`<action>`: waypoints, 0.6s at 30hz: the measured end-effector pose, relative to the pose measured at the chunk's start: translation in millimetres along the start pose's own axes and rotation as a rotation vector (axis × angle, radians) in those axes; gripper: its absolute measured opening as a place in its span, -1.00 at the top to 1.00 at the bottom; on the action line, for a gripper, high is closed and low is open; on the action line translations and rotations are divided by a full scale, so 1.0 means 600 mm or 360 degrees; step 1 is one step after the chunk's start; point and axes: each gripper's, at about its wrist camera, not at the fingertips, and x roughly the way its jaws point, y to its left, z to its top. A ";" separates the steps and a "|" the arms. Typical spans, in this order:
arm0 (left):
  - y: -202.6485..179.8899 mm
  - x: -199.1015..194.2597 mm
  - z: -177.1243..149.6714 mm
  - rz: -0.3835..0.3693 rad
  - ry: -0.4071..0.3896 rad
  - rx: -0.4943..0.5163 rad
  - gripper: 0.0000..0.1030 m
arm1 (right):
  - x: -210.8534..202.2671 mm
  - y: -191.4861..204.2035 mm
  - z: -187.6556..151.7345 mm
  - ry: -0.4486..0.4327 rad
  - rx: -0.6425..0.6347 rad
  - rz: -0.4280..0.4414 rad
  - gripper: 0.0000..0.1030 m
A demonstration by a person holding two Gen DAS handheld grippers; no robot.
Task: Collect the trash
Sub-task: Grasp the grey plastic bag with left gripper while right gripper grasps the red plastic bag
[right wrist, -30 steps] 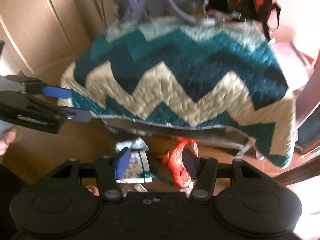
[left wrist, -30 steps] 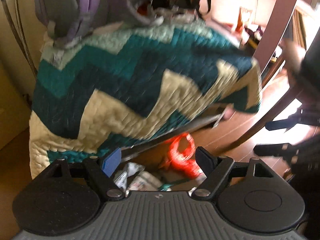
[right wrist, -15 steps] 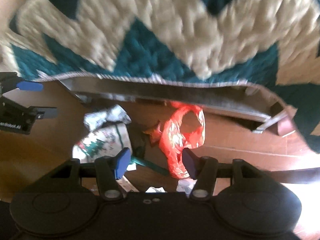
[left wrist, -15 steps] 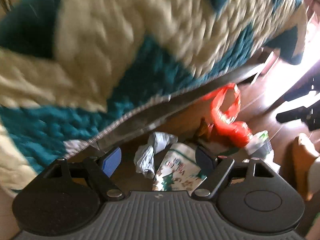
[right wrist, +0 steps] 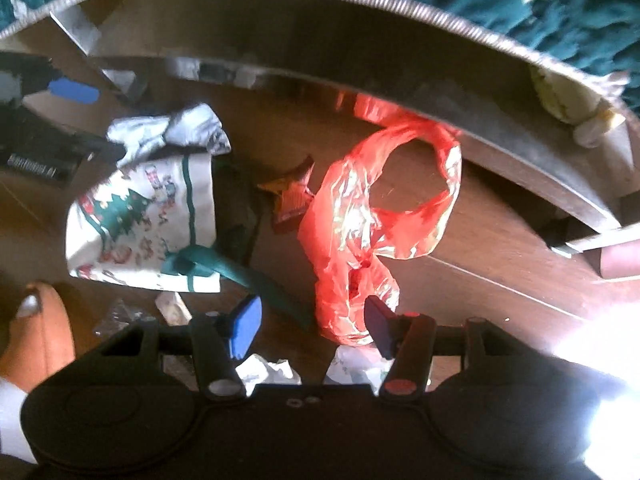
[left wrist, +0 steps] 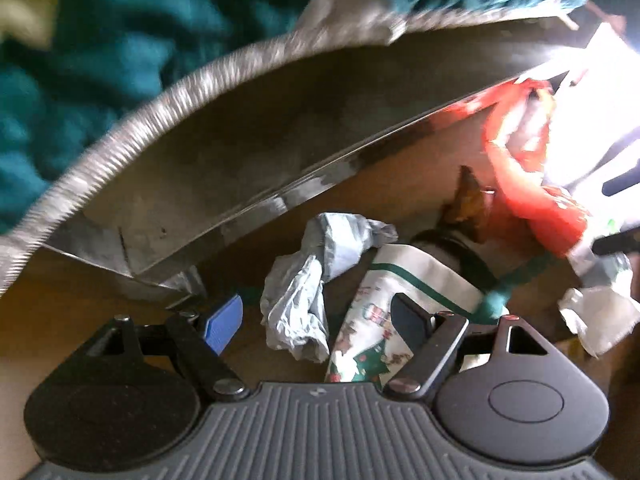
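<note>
Red plastic bag [right wrist: 372, 216] lies just ahead of the spread, empty right claw [right wrist: 312, 324].

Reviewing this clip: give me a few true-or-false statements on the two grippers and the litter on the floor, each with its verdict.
1. The left gripper is open. True.
2. The right gripper is shut on the red plastic bag. False: its jaws stand apart, with the bag's lower end between them and nothing clamped.
3. The Christmas-print bag lies on the wooden floor. True.
4. The crumpled pale bag sits on top of the quilt. False: it lies on the floor, below the quilt's edge.
5. In the right wrist view, the red plastic bag is right of the Christmas-print bag. True.
</note>
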 end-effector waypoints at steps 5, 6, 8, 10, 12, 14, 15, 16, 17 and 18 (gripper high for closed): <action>-0.016 0.039 0.009 0.0013 -0.0032 0.0063 -0.57 | 0.037 -0.007 -0.002 0.0035 0.0031 0.0001 -0.11; -0.020 0.045 0.013 0.0021 -0.0040 0.0078 -0.56 | 0.042 -0.007 -0.004 0.0038 0.0029 -0.0005 -0.11; -0.019 0.063 0.023 0.0022 -0.0025 0.0049 -0.41 | 0.053 -0.008 -0.007 0.0050 0.0018 -0.0006 -0.10; -0.015 0.083 0.030 0.0023 0.0008 0.0007 -0.32 | 0.060 -0.010 -0.009 0.0047 0.0004 -0.0024 -0.10; -0.016 0.096 0.033 0.0032 0.0019 0.0015 -0.26 | 0.065 -0.012 -0.009 0.0040 0.0011 -0.0034 -0.13; -0.018 0.107 0.037 0.0049 0.0025 0.0041 -0.22 | 0.069 -0.015 -0.009 0.0035 0.0015 -0.0046 -0.13; -0.018 0.111 0.039 0.0055 0.0027 0.0035 -0.19 | 0.072 -0.015 -0.009 0.0039 0.0008 -0.0057 -0.13; -0.016 0.115 0.041 0.0047 0.0040 0.0015 -0.13 | 0.074 -0.013 -0.009 0.0042 -0.0008 -0.0074 -0.13; -0.015 0.119 0.043 0.0045 0.0051 0.0010 -0.10 | 0.076 -0.012 -0.010 0.0041 -0.0025 -0.0089 -0.13; -0.016 0.122 0.044 0.0050 0.0055 0.0015 -0.07 | 0.080 -0.011 -0.010 0.0046 -0.0044 -0.0109 -0.11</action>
